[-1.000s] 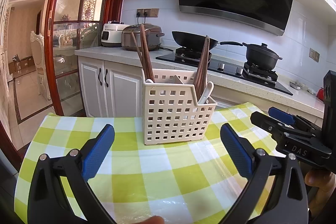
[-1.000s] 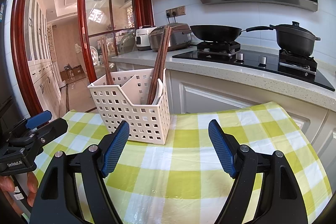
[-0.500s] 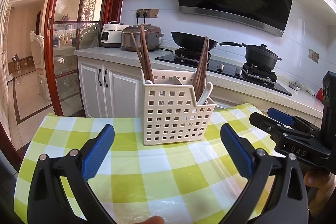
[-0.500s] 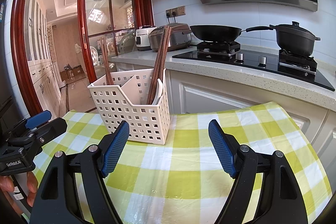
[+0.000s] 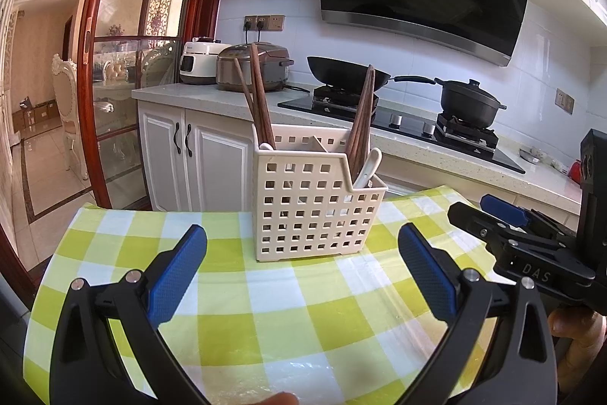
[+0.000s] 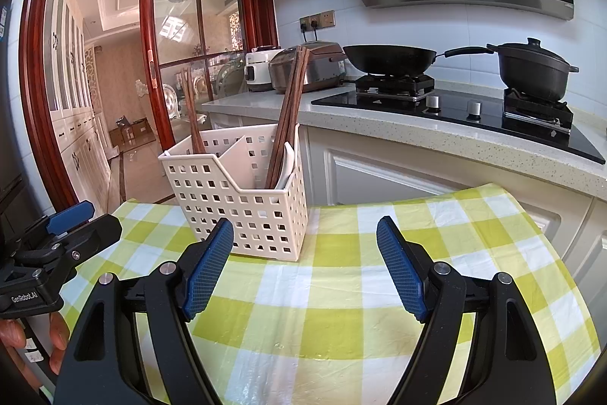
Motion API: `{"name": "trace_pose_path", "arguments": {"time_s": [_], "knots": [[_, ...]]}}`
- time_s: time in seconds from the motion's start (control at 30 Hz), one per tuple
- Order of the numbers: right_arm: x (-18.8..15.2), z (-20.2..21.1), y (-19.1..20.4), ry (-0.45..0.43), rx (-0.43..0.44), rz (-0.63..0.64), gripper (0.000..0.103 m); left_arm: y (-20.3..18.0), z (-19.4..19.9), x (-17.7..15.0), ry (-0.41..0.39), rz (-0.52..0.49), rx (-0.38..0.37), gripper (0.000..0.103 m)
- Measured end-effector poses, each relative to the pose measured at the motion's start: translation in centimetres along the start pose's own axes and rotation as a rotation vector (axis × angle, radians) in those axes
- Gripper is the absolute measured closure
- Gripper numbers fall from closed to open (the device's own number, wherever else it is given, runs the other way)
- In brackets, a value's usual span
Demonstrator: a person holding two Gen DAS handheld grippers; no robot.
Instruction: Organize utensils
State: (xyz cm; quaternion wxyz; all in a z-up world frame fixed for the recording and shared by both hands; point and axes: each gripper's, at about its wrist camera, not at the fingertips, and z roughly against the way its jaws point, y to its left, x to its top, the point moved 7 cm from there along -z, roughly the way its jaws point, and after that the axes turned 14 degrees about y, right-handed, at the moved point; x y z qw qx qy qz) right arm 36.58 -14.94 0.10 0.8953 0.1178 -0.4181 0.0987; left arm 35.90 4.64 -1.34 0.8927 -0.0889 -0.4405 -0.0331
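A cream perforated utensil basket stands on the green-and-white checked tablecloth; it also shows in the right wrist view. Brown wooden chopsticks stand in its left compartment. More chopsticks and a white spoon stand in its right compartment. My left gripper is open and empty, in front of the basket. My right gripper is open and empty, to the basket's right and nearer than it.
Behind the table runs a kitchen counter with a wok, a black pot and two rice cookers. A red-framed glass door stands at the left. The table edges fall away left and right.
The basket has drifted very slightly left in the left wrist view. Both grippers remain open and nearly still.
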Motion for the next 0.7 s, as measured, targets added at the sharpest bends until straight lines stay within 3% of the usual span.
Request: {"name": "trace_pose_path", "arguments": {"time_s": [0.7], "knots": [[0.0,0.05,0.09,0.003,0.002,0.002,0.028,0.1,-0.04,-0.2,-0.003,-0.007,0.008,0.005]]}}
